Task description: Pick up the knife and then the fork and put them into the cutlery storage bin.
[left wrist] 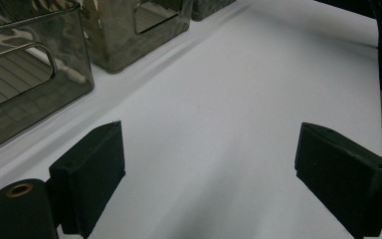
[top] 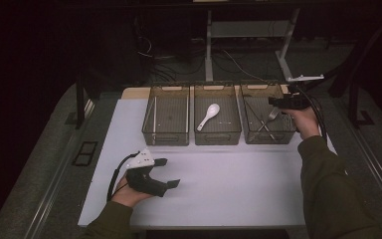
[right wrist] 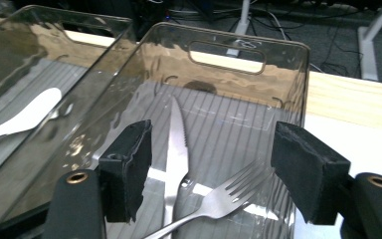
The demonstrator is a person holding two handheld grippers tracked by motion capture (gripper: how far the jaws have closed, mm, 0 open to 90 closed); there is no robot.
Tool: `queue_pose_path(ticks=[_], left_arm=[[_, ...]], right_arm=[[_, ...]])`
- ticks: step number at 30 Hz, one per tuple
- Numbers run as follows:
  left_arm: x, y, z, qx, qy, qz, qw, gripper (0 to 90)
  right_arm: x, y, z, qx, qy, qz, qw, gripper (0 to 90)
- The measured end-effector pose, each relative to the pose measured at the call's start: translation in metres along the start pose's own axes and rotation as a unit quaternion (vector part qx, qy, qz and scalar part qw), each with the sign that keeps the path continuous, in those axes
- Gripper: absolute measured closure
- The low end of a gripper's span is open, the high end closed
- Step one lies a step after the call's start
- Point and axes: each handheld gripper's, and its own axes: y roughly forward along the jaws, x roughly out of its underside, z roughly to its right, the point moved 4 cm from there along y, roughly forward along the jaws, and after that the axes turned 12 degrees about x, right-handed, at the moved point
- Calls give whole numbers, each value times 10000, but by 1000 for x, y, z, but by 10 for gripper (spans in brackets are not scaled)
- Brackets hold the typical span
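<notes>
Currently: three clear bins on desk [top: 219,169]. Left bin [top: 166,122] empty; middle bin [top: 217,122] holds spoon [top: 208,116]; right bin [right wrist: 258,99] holds knife [right wrist: 176,149] and fork [right wrist: 219,196]. Left gripper [left wrist: 209,174] wide, empty, low over bare desk. Right gripper [right wrist: 211,169] wide, empty, above right bin.

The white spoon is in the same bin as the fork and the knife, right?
Not quite. The white spoon lies alone in the middle bin, as the high view shows. The fork and the knife share the right bin, beneath the open right gripper.
</notes>
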Motion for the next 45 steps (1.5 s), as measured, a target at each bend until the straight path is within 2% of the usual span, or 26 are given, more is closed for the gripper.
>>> queue_pose_path(ticks=[7, 19, 28, 31, 40, 45], left_arm=[[1, 1, -2, -24, -31, 36, 10000, 97], [0, 1, -4, -50, 1, 96, 9999, 79], [0, 0, -5, -192, 18, 103, 9998, 2], [0, -1, -6, -259, 16, 127, 9996, 0], [-1, -2, -4, -246, -24, 65, 9997, 0], [-1, -2, -1, -193, 7, 31, 9998, 0]], right_arm=[[3, -14, -3, -228, 33, 111, 9997, 285], [11, -41, -19, -662, -231, 463, 9965, 226], [32, -62, -35, -913, -504, 652, 9924, 189], [42, -70, -41, -1013, -574, 697, 9907, 184], [66, -87, -56, -1308, -734, 804, 9854, 175], [80, -96, -61, -1470, -703, 873, 9828, 175]])
